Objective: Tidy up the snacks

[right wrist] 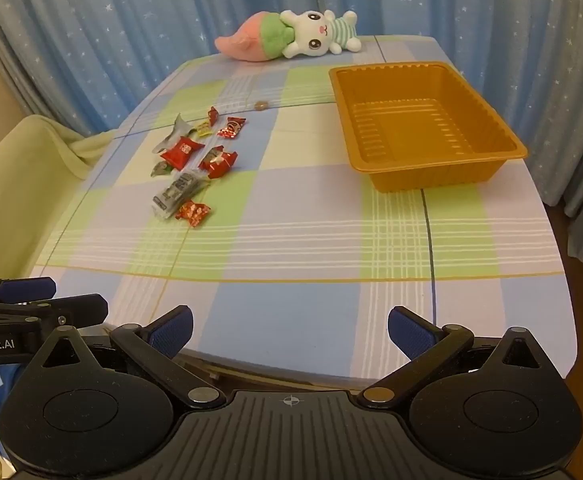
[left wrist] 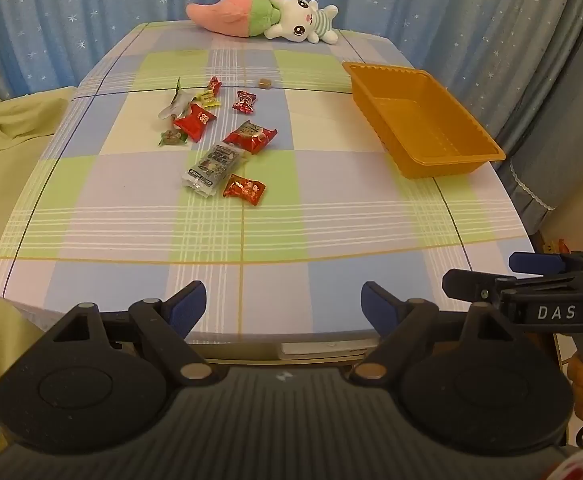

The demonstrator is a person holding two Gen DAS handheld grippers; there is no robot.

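Both grippers hang at the near table edge w/ nothing between the fingers — left gripper (left wrist: 283, 300) spread wide, right gripper (right wrist: 290, 330) likewise. The snacks (left wrist: 215, 136) lie scattered on the checked table (left wrist: 291, 220), well ahead and left of centre; the orange tray (right wrist: 423, 128) sits empty, far right, well apart from them. So the pile is fwd-left of both tools, and the left one looks nearer to it, the right one nearer the tray. Closest pieces: a silver packet (left wrist: 211, 168) w/ its long axis running diagonally away-right, and a red candy (left wrist: 244, 189) touching or just beside its near end — can't tell which. Hard to read: wrapper print, the small brown round thing (left wrist: 264, 83) beyond the pile. Plush toy (left wrist: 267, 16) at far edge, not in the way
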